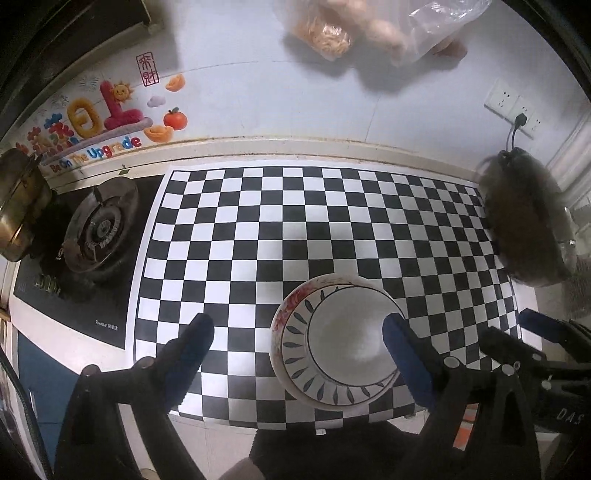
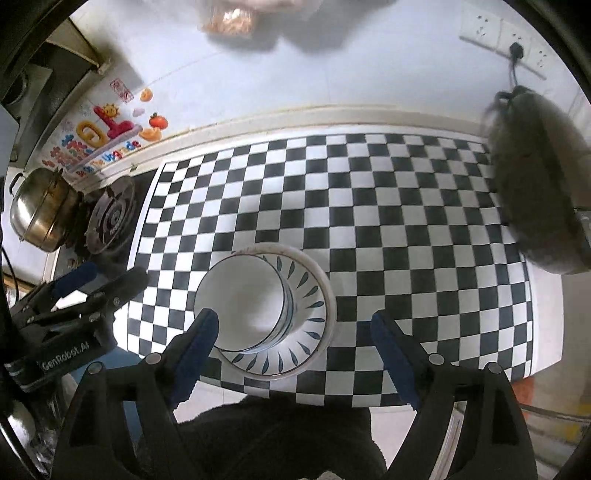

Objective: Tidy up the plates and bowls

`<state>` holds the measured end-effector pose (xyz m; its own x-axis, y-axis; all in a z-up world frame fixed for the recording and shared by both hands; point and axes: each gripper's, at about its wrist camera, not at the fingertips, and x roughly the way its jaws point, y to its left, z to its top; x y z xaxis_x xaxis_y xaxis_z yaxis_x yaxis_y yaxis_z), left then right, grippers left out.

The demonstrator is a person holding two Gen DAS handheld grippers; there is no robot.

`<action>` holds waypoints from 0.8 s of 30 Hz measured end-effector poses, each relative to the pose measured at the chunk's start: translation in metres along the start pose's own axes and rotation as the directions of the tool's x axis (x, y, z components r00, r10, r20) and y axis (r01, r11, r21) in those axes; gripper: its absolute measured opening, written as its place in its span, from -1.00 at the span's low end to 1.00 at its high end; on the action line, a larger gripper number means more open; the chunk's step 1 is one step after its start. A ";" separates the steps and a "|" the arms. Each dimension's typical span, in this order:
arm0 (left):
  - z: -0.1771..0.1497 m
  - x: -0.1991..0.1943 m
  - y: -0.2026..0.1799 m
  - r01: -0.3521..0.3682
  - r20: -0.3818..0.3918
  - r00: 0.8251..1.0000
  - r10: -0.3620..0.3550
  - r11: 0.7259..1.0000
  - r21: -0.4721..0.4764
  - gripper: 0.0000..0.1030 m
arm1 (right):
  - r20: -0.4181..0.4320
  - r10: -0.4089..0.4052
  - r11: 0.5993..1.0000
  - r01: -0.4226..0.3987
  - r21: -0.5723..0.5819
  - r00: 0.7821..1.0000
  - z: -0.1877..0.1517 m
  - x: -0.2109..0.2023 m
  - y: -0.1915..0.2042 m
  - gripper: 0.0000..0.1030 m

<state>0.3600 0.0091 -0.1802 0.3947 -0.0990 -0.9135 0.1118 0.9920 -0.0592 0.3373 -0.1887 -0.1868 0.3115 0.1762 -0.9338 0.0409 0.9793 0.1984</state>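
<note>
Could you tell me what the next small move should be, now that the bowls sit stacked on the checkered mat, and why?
Probably draw both grippers back from the stack. The white bowl sits nested in the leaf-patterned bowl on the checkered mat, and the left gripper and right gripper are open above it, holding nothing. No other loose plate or bowl shows.

A home kitchen is indicated by the gas burner set into a black hob, the steel pot beside it, the wall socket, the bagged food hung on the wall and the bench beneath.
</note>
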 end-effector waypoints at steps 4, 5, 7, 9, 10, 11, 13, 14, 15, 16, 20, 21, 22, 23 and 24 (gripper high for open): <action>-0.004 -0.013 -0.005 -0.007 0.021 1.000 0.007 1.000 -0.004 0.82 | 0.037 -0.018 1.000 0.018 -0.002 0.999 -0.002 -0.015 0.000 0.69; -0.005 -0.018 -0.007 -0.010 0.030 0.999 0.010 1.000 -0.004 0.82 | 0.049 -0.020 1.000 0.020 -0.006 0.999 -0.003 -0.020 0.001 0.69; -0.008 -0.028 -0.011 -0.014 0.047 0.999 0.014 1.000 -0.010 0.82 | 0.075 -0.021 1.000 0.022 -0.013 0.997 -0.005 -0.031 0.001 0.69; -0.011 -0.040 -0.015 -0.021 0.074 0.997 0.023 1.000 -0.022 0.82 | 0.103 -0.019 0.999 0.022 -0.029 0.995 -0.007 -0.043 0.002 0.69; -0.012 -0.048 -0.018 -0.026 0.090 0.996 0.029 0.999 -0.029 0.82 | 0.121 -0.018 0.999 0.023 -0.037 0.993 -0.008 -0.050 0.002 0.69; -0.014 -0.054 -0.020 -0.031 0.101 0.994 0.034 0.999 -0.033 0.82 | 0.139 -0.020 0.998 0.027 -0.048 0.990 -0.008 -0.057 0.002 0.69; -0.018 -0.066 -0.024 -0.045 0.128 0.990 0.051 0.998 -0.049 0.82 | 0.179 -0.017 0.997 0.029 -0.067 0.984 -0.010 -0.073 0.001 0.69; -0.020 -0.070 -0.025 -0.050 0.134 0.989 0.057 0.997 -0.053 0.82 | 0.194 -0.014 0.997 0.030 -0.075 0.981 -0.012 -0.080 0.001 0.69; -0.022 -0.075 -0.026 -0.049 0.137 0.989 0.057 0.997 -0.058 0.82 | 0.215 -0.017 0.995 0.037 -0.090 0.977 -0.013 -0.089 0.001 0.69; -0.024 -0.080 -0.027 -0.048 0.142 0.988 0.057 0.997 -0.067 0.82 | 0.227 -0.017 0.994 0.041 -0.101 0.974 -0.015 -0.096 0.001 0.69; -0.037 -0.107 -0.029 -0.079 0.187 0.978 0.091 0.994 -0.072 0.82 | 0.280 -0.017 0.989 0.057 -0.136 0.960 -0.027 -0.126 0.006 0.69; -0.040 -0.113 -0.028 -0.083 0.197 0.976 0.096 0.994 -0.073 0.82 | 0.292 -0.018 0.988 0.061 -0.140 0.956 -0.031 -0.132 0.007 0.69; -0.043 -0.119 -0.028 -0.084 0.205 0.974 0.098 0.994 -0.075 0.82 | 0.304 -0.020 0.988 0.066 -0.142 0.952 -0.035 -0.138 0.008 0.69; -0.045 -0.124 -0.027 -0.083 0.214 0.972 0.098 0.993 -0.078 0.82 | 0.318 -0.022 0.987 0.071 -0.144 0.948 -0.039 -0.144 0.010 0.69; -0.048 -0.130 -0.027 -0.084 0.222 0.970 0.100 0.993 -0.080 0.82 | 0.328 -0.021 0.987 0.072 -0.144 0.945 -0.044 -0.150 0.011 0.69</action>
<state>0.2618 -0.0006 -0.0794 0.5966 -0.0145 -0.8024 0.0046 0.9999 -0.0146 0.2488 -0.1997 -0.0575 0.6045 0.1130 -0.7885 -0.0737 0.9936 0.0860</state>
